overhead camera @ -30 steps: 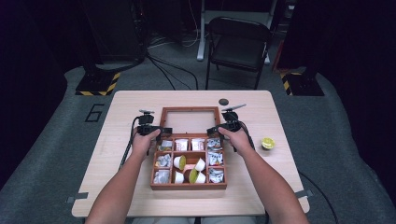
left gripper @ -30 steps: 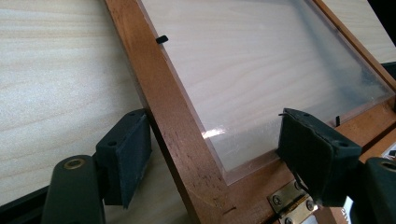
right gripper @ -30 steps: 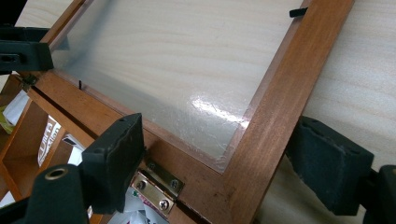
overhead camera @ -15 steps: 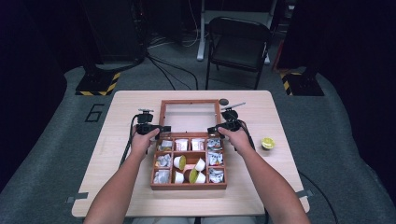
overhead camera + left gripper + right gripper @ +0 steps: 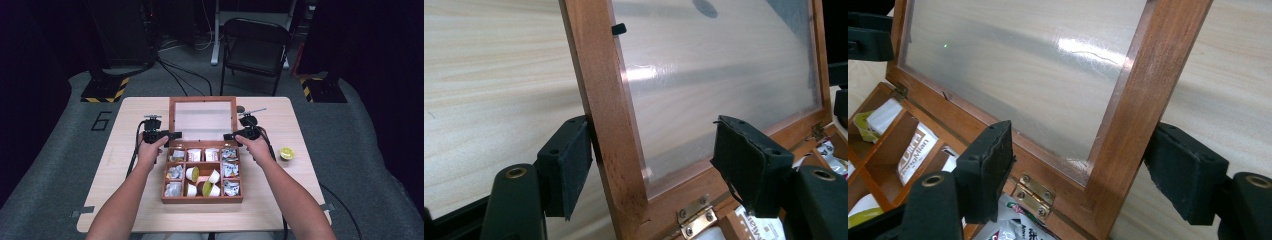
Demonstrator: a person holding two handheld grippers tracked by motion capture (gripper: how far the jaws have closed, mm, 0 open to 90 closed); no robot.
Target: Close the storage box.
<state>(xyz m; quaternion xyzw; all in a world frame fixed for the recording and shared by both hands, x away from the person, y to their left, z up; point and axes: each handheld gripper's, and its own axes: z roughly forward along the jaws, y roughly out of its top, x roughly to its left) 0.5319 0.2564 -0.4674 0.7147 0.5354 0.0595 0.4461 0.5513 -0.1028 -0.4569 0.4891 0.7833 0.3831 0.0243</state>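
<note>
high view: wooden box [image 5: 202, 197] sits mid table [image 5: 100, 200], its glazed lid [image 5: 202, 120] swung back, leaning away from the person. left gripper [image 5: 172, 134] and right gripper [image 5: 227, 136] flank the lid's side rails near the hinge.

left gripper view: jaws have just been closing, still spread; one pad touches the rail's [image 5: 599, 100] outer face, other hangs off over the pane. brass hinge [image 5: 694, 220] just below.

right gripper view: jaws also closing, straddling the right rail [image 5: 1143, 100], neither pad pressing.

lid likely stiff, light-ish, pane fragile & slick, so grip wood, not glass. sachets and cups [image 5: 200, 175] fill compartments; lime half [image 5: 287, 153] well apart to the right.
</note>
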